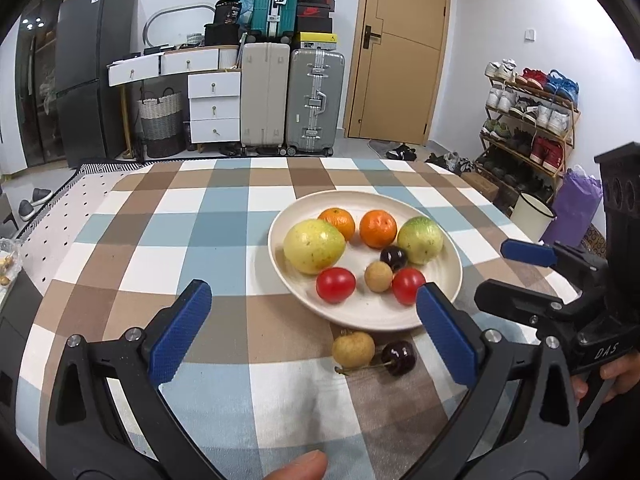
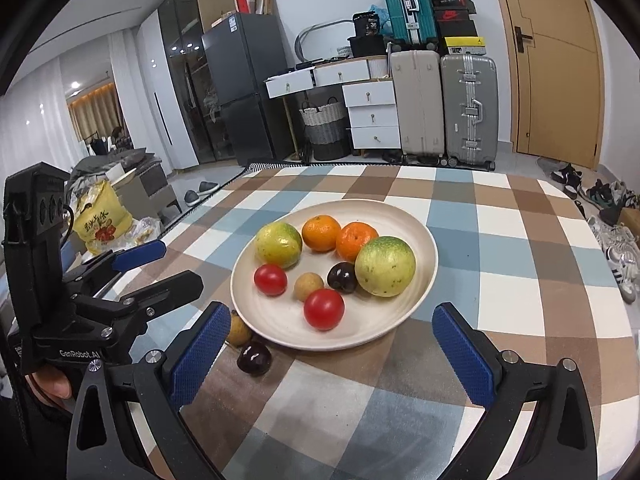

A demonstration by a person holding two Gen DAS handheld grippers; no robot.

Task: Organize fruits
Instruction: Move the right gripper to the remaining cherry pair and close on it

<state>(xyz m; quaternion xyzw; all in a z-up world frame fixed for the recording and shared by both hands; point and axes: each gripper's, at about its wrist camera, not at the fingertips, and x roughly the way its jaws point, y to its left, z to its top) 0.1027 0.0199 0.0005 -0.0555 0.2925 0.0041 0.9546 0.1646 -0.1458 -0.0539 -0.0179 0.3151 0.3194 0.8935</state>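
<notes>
A cream plate [image 1: 304, 304] [image 2: 400, 320] on the checked tablecloth holds two oranges [image 1: 378, 228], two yellow-green fruits [image 1: 314, 246], two red tomatoes [image 1: 335, 285], a longan [image 1: 378, 276] and a dark cherry [image 1: 393, 257]. Off the plate, at its near edge, lie a longan [image 1: 353, 349] [image 2: 239, 331] and a cherry [image 1: 399, 357] [image 2: 253, 357]. My left gripper [image 1: 312, 336] is open and empty above the table, near the loose longan. My right gripper [image 2: 332, 356] is open and empty at the plate's near rim; it also shows in the left wrist view [image 1: 512, 276].
The checked tablecloth [image 1: 200, 220] covers the table. Behind it stand suitcases [image 1: 294, 100], white drawers [image 1: 214, 104], a dark fridge [image 1: 90, 68] and a door [image 1: 400, 48]. A shoe rack [image 1: 528, 120] is at the right, a yellow bag [image 2: 100, 224] at the left.
</notes>
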